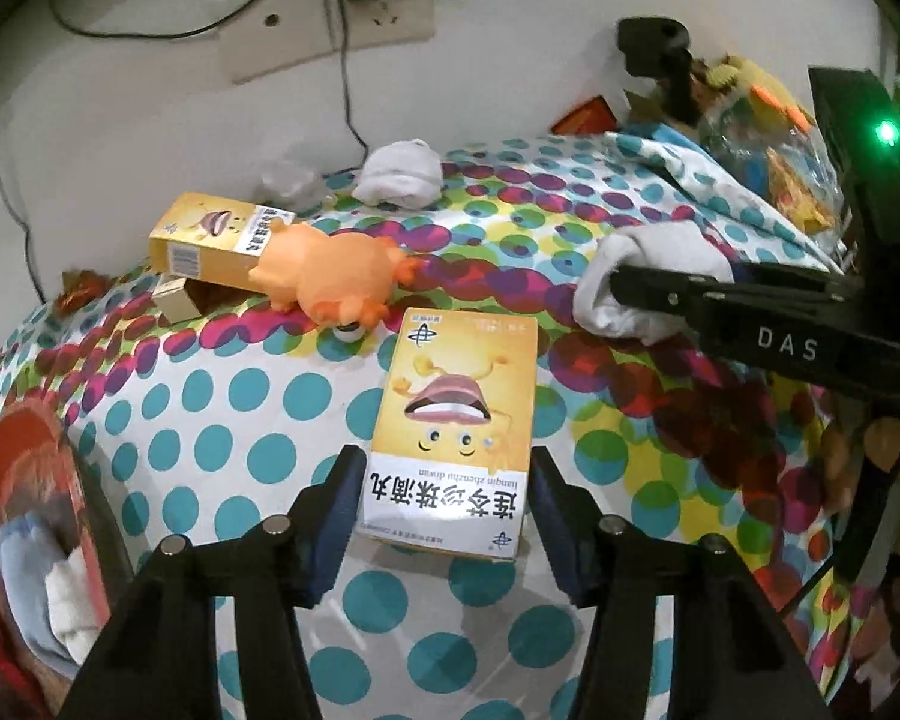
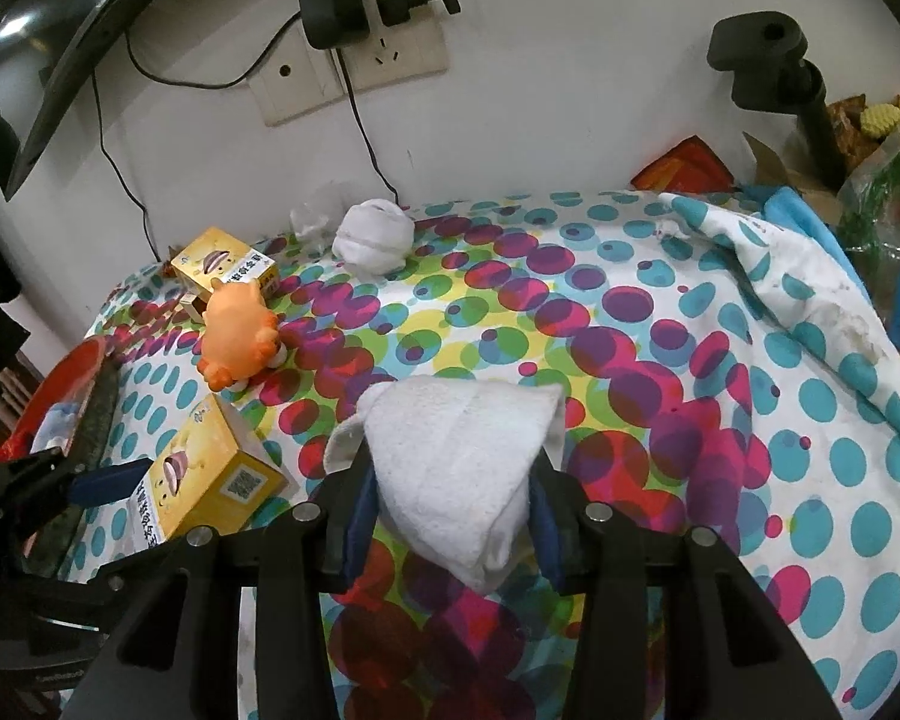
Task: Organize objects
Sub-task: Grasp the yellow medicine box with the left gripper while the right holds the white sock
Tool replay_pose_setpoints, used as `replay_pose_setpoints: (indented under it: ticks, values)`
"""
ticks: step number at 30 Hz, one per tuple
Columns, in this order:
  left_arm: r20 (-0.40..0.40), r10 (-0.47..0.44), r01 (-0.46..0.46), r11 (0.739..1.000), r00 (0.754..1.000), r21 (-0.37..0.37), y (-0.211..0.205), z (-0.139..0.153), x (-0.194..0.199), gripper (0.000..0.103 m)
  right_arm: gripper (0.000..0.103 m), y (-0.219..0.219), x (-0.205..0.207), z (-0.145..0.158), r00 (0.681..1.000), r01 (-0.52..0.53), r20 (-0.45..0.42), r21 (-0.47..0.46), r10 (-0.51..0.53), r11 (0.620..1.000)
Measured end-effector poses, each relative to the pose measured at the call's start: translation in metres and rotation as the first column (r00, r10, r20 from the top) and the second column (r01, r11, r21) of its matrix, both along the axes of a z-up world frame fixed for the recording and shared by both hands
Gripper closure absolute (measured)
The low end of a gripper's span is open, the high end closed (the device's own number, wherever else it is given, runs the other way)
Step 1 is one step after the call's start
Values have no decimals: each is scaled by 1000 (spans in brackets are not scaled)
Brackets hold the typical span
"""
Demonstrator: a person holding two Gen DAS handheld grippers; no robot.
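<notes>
Left gripper [image 1: 444,480] straddles yellow box [image 1: 453,426], pads apart from it; right gripper [image 2: 450,492] clamps white sock [image 2: 462,456]

Dotted tablecloth [image 2: 660,360]: boxes, socks, toy.

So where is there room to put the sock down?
Bare cloth lies right of the sock, before the folded-up cloth edge. Also between the rolled sock and that fold. The left is crowded: two boxes and an orange toy.

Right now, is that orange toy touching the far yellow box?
Touching. The left wrist view shows the orange toy lying against the far yellow box, overlapping its end.
</notes>
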State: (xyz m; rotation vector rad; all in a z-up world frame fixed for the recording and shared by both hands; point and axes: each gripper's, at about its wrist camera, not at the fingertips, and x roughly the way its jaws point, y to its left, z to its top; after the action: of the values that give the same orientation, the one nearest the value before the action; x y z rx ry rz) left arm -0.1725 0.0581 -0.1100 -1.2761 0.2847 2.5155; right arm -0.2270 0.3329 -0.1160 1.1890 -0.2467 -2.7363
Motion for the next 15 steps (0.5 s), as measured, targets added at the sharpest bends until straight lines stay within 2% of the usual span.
replay_pose_setpoints:
  ticks: [5,8,10,15]
  values:
    - [10,19,-19,999,1000,-26,4,-1,-5,46,58,-3,-1,-3,1000,-7,16,7,7,1000]
    - [88,22,-23,1000,996,1,1,-12,-16,46,58,-2,-2,-3,1000,-10,18,6,10,1000]
    - [81,26,-27,999,996,17,-1,-12,-17,45,57,-2,-2,-3,1000,-9,18,7,9,1000]
    - [55,26,-26,1000,998,-3,2,-13,-17,45,57,-3,-2,-4,999,-12,30,17,12,1000]
